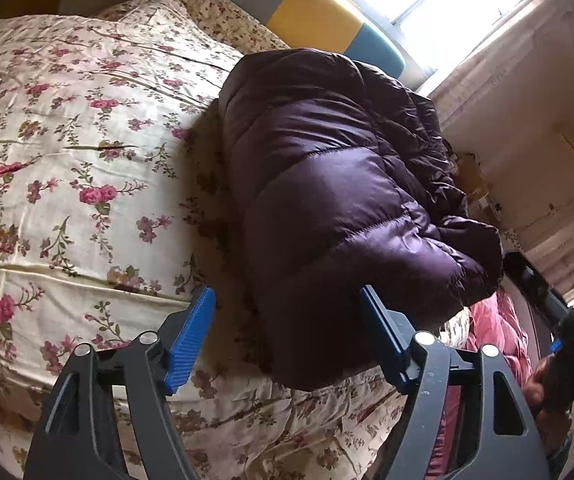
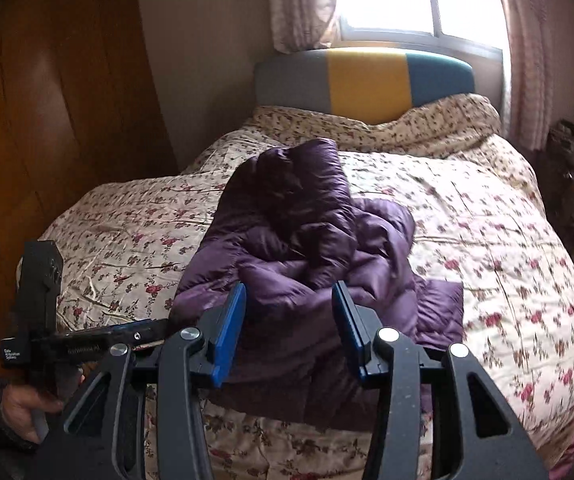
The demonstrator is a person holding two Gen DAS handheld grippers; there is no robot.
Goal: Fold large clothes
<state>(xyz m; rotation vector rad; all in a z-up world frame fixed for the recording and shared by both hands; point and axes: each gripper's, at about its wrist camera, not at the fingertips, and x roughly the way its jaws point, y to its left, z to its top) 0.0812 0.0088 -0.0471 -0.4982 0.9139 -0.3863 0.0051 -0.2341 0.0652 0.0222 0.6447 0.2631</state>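
A purple padded jacket (image 2: 303,236) lies bunched in a heap on the floral bedcover (image 2: 487,240), towards the near side of the bed, with one flat flap spread out to the right of the pile. From the left wrist view the same jacket (image 1: 327,184) reads as a rolled bundle hanging over the near edge of the cover.

Left gripper (image 1: 287,340): angled downward at the jacket's near end, jaws standing wide. The right-hand blue pad lies against or just beside the jacket's lower edge; the left pad is clear of it, over the bedcover. Nothing is clamped. In the right wrist view this gripper (image 2: 155,330) shows side-on at lower left, held by a hand (image 2: 31,408) in a dark sleeve, its tips meeting the jacket's left edge; contact there cannot be confirmed.

Right gripper (image 2: 289,328): pointed down over the jacket's near part, jaws partly open, nothing pinched between the pads. It appears to stand above the fabric, not in it.

The right hand (image 1: 543,396) is only partly visible at the frame edge of the left wrist view, with the tool it holds blurred and dark. A pink cloth (image 1: 499,328) below the jacket is largely hidden. The striped headboard (image 2: 367,76) stands beneath a bright, washed-out window (image 2: 419,0).
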